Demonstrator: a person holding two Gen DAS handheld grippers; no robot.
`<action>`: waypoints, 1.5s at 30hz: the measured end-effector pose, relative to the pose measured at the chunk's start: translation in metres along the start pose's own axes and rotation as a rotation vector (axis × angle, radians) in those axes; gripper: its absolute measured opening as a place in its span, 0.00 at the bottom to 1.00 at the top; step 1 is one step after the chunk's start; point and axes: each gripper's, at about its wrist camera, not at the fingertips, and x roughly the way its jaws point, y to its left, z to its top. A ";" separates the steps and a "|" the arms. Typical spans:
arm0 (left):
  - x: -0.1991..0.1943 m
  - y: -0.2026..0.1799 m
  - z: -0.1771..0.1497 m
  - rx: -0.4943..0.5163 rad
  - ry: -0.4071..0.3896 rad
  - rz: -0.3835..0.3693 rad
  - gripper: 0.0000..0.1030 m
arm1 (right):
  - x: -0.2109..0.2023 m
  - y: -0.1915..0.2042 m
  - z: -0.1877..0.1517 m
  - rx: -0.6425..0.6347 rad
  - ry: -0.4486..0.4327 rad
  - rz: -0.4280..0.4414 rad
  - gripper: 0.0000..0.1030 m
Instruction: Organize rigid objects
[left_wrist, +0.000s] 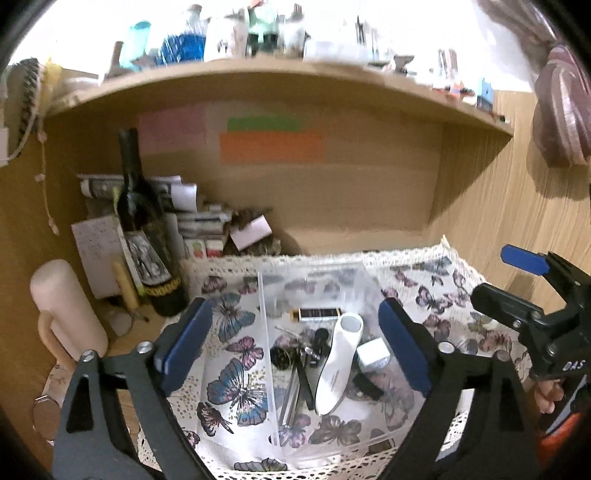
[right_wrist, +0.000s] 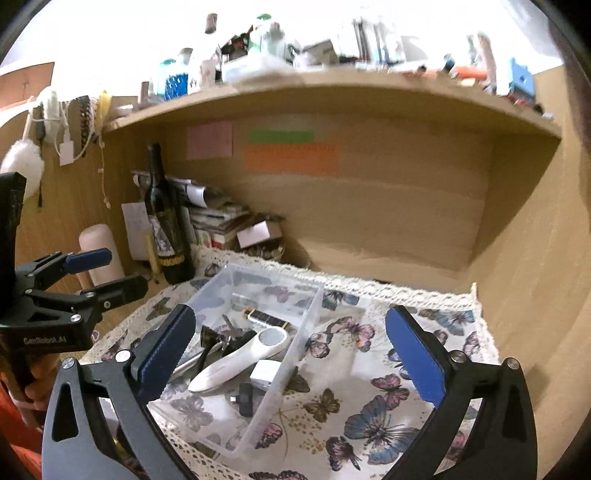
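Both blue-padded tools, my left tool (left_wrist: 293, 350) and right tool (right_wrist: 291, 354), hang spread wide with nothing between the fingers, above the butterfly cloth (right_wrist: 373, 413) on the worktop. Clear plastic bin (right_wrist: 314, 295) sits on the cloth; inside lie a white handheld device (right_wrist: 240, 358), white cube (left_wrist: 372, 352), black-and-gold tube (left_wrist: 316, 314) and keys (right_wrist: 231, 332). Dark wine bottle (left_wrist: 142, 221) stands upright well apart, beside stacked papers.

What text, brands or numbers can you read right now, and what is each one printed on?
"GenRobot.AI": on the black body of the left tool, seen from the right wrist.
"DAS": on the black body of the right tool, cut off at the frame edge.
Dark glass wine bottle: label shows a picture, lettering too blurred.
White handheld wand in the clear plastic bin: small print, unreadable.
Pink, green and orange sticky notes: nothing legible.
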 end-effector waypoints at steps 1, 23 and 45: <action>-0.003 -0.002 0.000 0.001 -0.013 0.006 0.92 | -0.003 0.001 0.000 0.000 -0.011 -0.002 1.00; -0.026 -0.012 -0.002 -0.006 -0.106 0.020 0.96 | -0.031 0.005 -0.004 0.018 -0.090 -0.001 1.00; -0.026 -0.014 -0.002 -0.001 -0.109 0.013 0.97 | -0.032 0.005 -0.004 0.009 -0.098 0.000 1.00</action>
